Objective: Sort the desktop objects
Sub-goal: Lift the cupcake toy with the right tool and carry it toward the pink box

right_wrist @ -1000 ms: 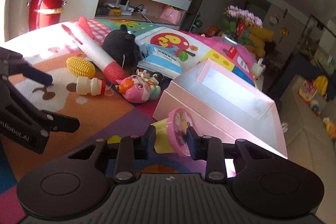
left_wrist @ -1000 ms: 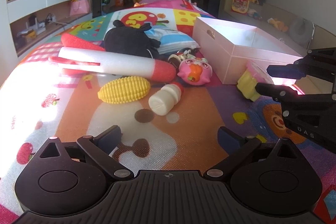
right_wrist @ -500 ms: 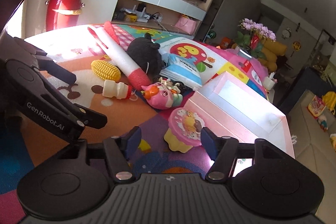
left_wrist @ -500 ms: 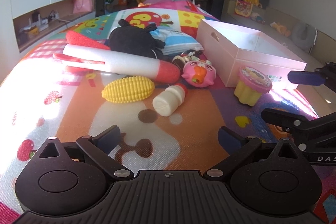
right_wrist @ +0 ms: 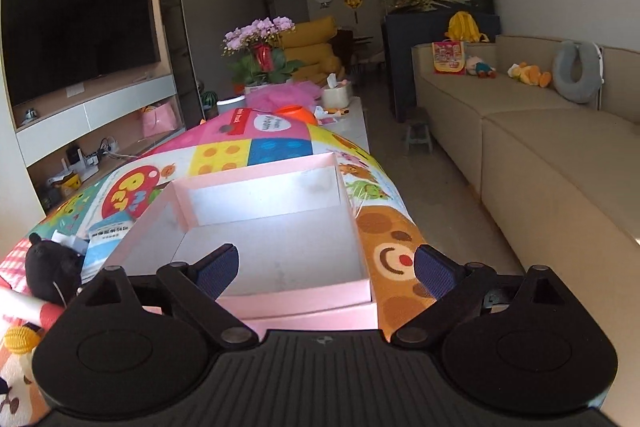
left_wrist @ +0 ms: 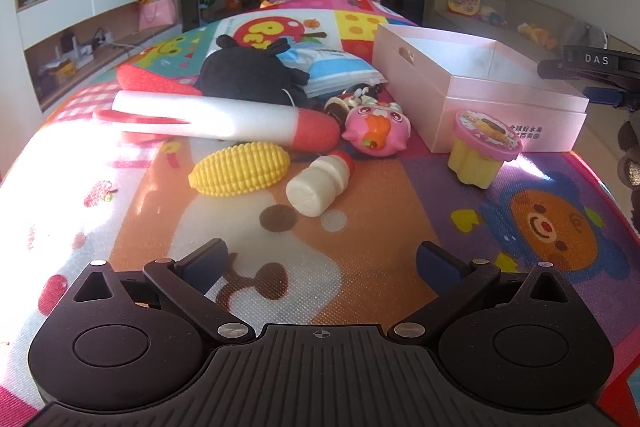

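1. Our left gripper [left_wrist: 322,261] hangs over the cartoon play mat [left_wrist: 360,195] that covers the bench, jaws spread wide with nothing between them.
2. Our right gripper [right_wrist: 325,265] looks down over the near wall of the pink box [right_wrist: 280,223]; its jaws are opening and are already wide, with only the box's bare white floor showing between them.
3. In the left view the right gripper shows only as a dark part at the right edge, beyond the box's near corner.
4. The yellow cup with the pink lid [left_wrist: 482,155] stands upright on the mat, just in front of the box's near wall, free of both grippers.
5. The pink owl toy [left_wrist: 376,131] lies to the left of the cup, and the white milk bottle [left_wrist: 318,183] and the yellow corn [left_wrist: 240,169] lie on their sides closer to us.
6. Behind them, the white and red foam rocket [left_wrist: 216,121] lies across the mat, with the black plush [left_wrist: 244,77] behind it, resting partly on a blue and white book [left_wrist: 336,69].
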Demonstrator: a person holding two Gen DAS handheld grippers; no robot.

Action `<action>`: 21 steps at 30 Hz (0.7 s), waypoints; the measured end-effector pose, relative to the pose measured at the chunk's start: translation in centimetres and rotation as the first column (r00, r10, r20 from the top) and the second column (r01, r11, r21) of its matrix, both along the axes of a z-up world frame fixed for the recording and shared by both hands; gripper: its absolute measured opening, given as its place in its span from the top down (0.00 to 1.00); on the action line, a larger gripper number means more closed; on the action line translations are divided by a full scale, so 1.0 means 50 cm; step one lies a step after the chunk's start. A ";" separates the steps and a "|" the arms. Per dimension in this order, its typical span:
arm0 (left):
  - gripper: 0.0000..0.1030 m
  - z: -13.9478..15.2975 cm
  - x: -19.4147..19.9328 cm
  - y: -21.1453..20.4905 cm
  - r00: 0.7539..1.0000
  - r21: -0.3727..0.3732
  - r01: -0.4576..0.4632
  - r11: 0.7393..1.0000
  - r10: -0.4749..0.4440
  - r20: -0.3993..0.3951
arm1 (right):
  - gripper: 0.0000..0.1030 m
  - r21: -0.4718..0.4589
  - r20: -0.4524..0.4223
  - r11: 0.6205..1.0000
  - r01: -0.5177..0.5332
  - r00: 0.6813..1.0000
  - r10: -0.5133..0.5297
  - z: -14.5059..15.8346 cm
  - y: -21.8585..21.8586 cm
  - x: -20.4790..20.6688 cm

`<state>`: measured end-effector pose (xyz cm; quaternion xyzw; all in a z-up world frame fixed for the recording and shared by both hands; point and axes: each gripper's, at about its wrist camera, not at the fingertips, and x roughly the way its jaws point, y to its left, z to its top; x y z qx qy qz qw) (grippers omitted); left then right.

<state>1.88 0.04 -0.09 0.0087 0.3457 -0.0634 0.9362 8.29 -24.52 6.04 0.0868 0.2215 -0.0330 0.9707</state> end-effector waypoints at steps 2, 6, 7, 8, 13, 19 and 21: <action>0.00 0.000 0.000 0.000 1.000 -0.003 0.002 1.000 -0.002 -0.001 | 0.32 -0.003 -0.025 0.999 -0.037 0.999 0.037 -0.004 0.003 0.028; 0.00 0.000 0.000 0.000 1.000 -0.004 0.002 1.000 -0.002 -0.001 | 0.40 -0.075 -0.029 0.994 -0.083 0.996 0.081 -0.006 0.038 0.046; 0.00 0.000 0.000 0.000 1.000 -0.004 0.002 1.000 -0.002 -0.001 | 0.43 -0.085 -0.032 0.991 -0.104 0.994 0.102 -0.008 0.047 0.048; 0.00 0.000 0.000 0.000 1.000 -0.003 0.002 1.000 -0.002 -0.001 | 0.46 -0.091 -0.035 0.989 -0.121 0.992 0.118 -0.010 0.055 0.049; 0.00 0.000 0.000 -0.001 1.000 0.001 0.002 1.000 -0.002 -0.003 | 0.46 -0.109 -0.030 0.977 -0.184 0.983 0.181 -0.008 0.087 0.051; 0.00 0.001 0.000 -0.008 1.000 0.019 0.002 1.000 -0.001 -0.010 | 0.27 -0.087 0.044 0.982 -0.168 0.984 0.172 0.024 0.081 -0.012; 0.00 0.002 0.002 -0.011 1.000 0.023 0.001 1.000 -0.001 -0.013 | 0.15 -0.096 0.067 0.970 -0.225 0.971 0.232 0.032 0.093 -0.053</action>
